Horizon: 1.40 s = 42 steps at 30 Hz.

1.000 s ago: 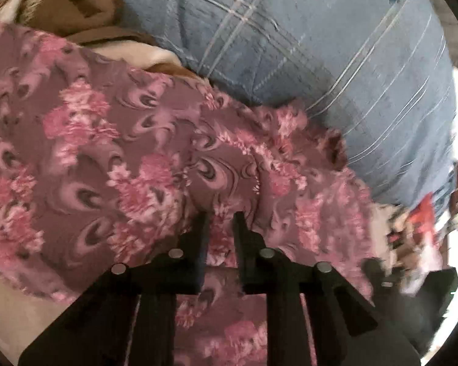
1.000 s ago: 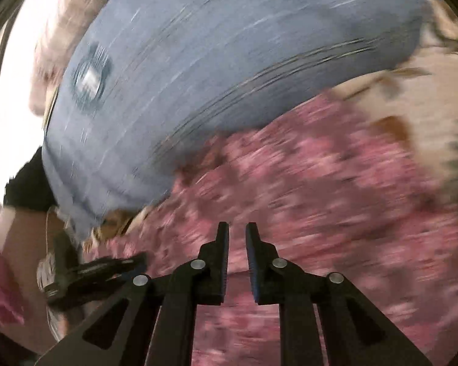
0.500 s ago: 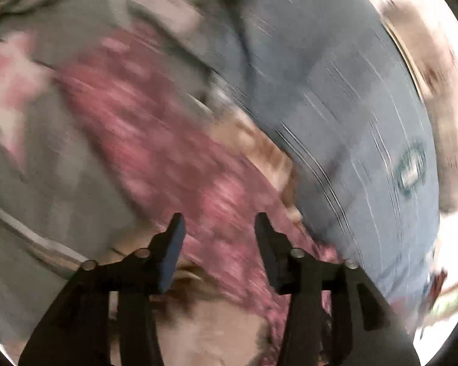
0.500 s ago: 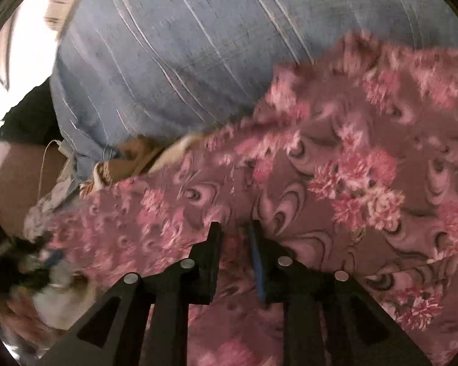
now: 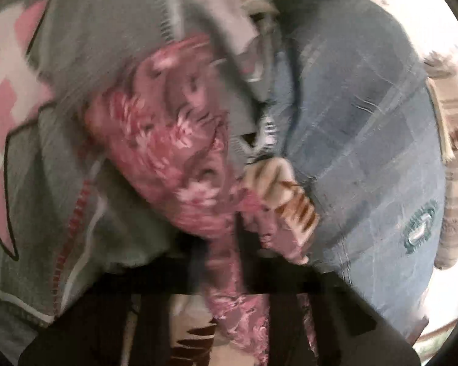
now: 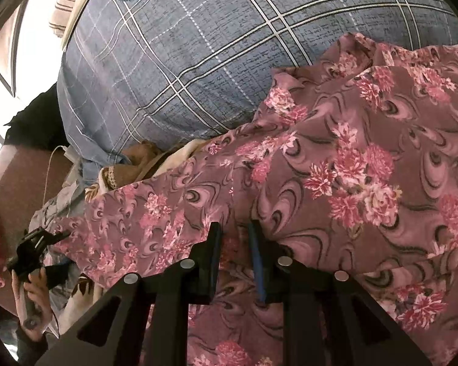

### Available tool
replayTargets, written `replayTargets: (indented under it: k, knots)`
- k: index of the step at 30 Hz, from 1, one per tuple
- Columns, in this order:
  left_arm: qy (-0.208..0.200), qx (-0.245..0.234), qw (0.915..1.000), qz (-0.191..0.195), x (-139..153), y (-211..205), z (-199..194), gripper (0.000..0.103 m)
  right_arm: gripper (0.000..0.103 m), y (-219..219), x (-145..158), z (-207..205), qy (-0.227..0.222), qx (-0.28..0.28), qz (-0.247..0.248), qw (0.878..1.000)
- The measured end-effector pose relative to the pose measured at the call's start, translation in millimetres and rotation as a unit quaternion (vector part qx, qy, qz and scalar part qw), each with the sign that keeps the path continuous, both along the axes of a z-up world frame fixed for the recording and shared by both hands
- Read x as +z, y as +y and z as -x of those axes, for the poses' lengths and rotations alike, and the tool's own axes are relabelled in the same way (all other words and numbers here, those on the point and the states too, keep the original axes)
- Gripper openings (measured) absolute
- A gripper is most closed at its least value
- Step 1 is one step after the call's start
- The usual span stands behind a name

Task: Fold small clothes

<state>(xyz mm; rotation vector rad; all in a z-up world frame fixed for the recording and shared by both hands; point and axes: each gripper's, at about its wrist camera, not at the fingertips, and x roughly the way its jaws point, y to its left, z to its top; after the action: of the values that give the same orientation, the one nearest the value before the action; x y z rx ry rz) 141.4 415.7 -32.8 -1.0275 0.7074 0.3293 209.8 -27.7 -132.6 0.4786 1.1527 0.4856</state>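
**A:** Across the lower right of the right wrist frame lies the floral garment [image 6: 336,183], mauve with pink flowers, rumpled and spread over a blue plaid pillow [image 6: 198,61] that fills the upper middle. The right gripper [image 6: 234,238] sits at the bottom centre, its jaws a narrow way apart with a fold of the floral cloth bunched between them and the pads seemingly nipping it.

**B:** And the left one?

**A:** Left wrist view is pretty smeared. The left gripper [image 5: 238,238] is at lower centre; its jaws have just snapped closed and a strip of the same floral garment [image 5: 168,140] runs up from between them, so it's clamped on the cloth. You can also spot that gripper [image 6: 35,248] at the far lower left of the right wrist frame, with the person's hand [image 6: 33,292] wrapped around its handle.

**B:** What's underneath everything?

**A:** Bedding, mostly. A cream sheet with brown leaf print [image 6: 85,286] peeks out at lower left. Only the left view shows a grey garment with pink and white shapes [image 5: 61,91] filling the left side, plus the pillow's round crest [image 5: 419,228] at right. Only the right view shows bright window light at upper left and a dark sleeve [image 6: 30,125] beside the pillow.
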Motion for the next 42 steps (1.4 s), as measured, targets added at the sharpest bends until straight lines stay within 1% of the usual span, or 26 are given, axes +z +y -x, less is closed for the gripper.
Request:
replayTargets:
  k: [5,10,11,13,15,19,21,23,24,25,27,30,31,32,33,35,36,37,38,40,41,42]
  knots:
    - [-0.024,-0.024,0.9978,-0.056,37.3,-28.4,6.9,0.005,0.020,-0.1,0.6,-0.1,0.004,0.000,0.001,1.000]
    - [-0.045,-0.076,0.9907,-0.103,76.9,-78.6,-2.6,0.005,0.021,0.0,17.2,1.0,0.004,0.027,0.042,0.999]
    - [-0.050,-0.089,0.9887,-0.110,83.5,-92.4,-7.6,0.005,0.024,-8.0,23.6,2.9,-0.001,0.029,0.048,0.998]
    - [-0.055,-0.111,0.9850,-0.120,97.0,-117.1,-15.2,0.005,0.027,-27.4,32.3,4.6,-0.011,0.021,0.061,0.998]
    - [-0.061,-0.136,0.9807,-0.127,104.2,-146.3,-24.1,0.005,0.027,-53.2,39.4,4.7,-0.020,0.009,0.083,0.996]
    - [-0.069,-0.195,0.9675,-0.145,113.4,-216.9,-48.6,0.005,0.027,-107.2,48.1,10.8,-0.032,-0.016,0.128,0.991]
    - [-0.066,-0.220,0.9617,-0.150,112.2,-250.1,-60.4,0.005,0.027,-137.9,51.2,16.4,-0.039,-0.033,0.144,0.988]
    - [-0.059,-0.249,0.9554,-0.147,105.0,-291.4,-76.6,0.005,0.031,-166.3,49.8,22.2,-0.037,-0.058,0.142,0.987]
    - [-0.056,-0.259,0.9531,-0.146,101.8,-305.4,-81.6,0.005,0.033,-178.4,46.4,25.9,-0.032,-0.072,0.136,0.988]
    - [-0.049,-0.274,0.9491,-0.147,94.9,-327.8,-89.3,0.005,0.032,-185.5,42.4,28.4,-0.029,-0.078,0.127,0.988]
    - [-0.032,-0.303,0.9406,-0.150,79.8,-370.3,-102.0,0.005,0.032,-200.4,37.3,38.6,-0.043,-0.090,0.080,0.992]
    - [0.001,-0.339,0.9279,-0.154,48.3,-422.4,-115.3,0.005,0.032,-205.2,35.6,43.2,-0.048,-0.100,0.057,0.992]
    - [0.019,-0.351,0.9227,-0.158,33.5,-440.8,-118.9,0.006,0.032,-205.9,34.8,42.9,-0.047,-0.101,0.052,0.992]
    - [0.035,-0.357,0.9193,-0.162,21.9,-452.7,-119.7,0.007,0.032,-205.7,34.6,42.9,-0.047,-0.102,0.048,0.993]
    - [0.058,-0.364,0.9150,-0.164,5.2,-465.4,-122.6,0.007,0.032,-207.2,34.2,43.1,-0.046,-0.103,0.040,0.993]
    - [0.091,-0.374,0.9087,-0.162,-19.0,-477.5,-122.9,0.015,0.032,-210.8,33.6,43.9,-0.046,-0.105,0.028,0.993]
    - [0.107,-0.380,0.9054,-0.157,-28.9,-479.8,-122.4,0.021,0.032,-212.9,33.8,43.6,-0.046,-0.106,0.025,0.993]
    - [0.101,-0.384,0.9053,-0.151,-32.0,-477.0,-117.7,0.021,0.032,-212.6,34.0,43.1,-0.046,-0.106,0.025,0.993]
    - [0.088,-0.388,0.9056,-0.148,-26.0,-473.2,-111.9,0.023,0.032,-211.7,34.1,42.8,-0.046,-0.106,0.026,0.993]
    - [0.074,-0.400,0.9070,-0.109,-14.8,-459.7,-99.8,0.038,0.032,-212.8,33.7,42.9,-0.046,-0.105,0.026,0.993]
    - [0.055,-0.401,0.9111,-0.077,-5.4,-445.2,-87.2,0.042,0.032,-212.4,33.8,42.2,-0.044,-0.105,0.026,0.993]
    - [0.038,-0.398,0.9146,-0.063,0.7,-434.3,-77.7,0.050,0.032,-211.9,34.6,42.3,-0.042,-0.104,0.028,0.993]
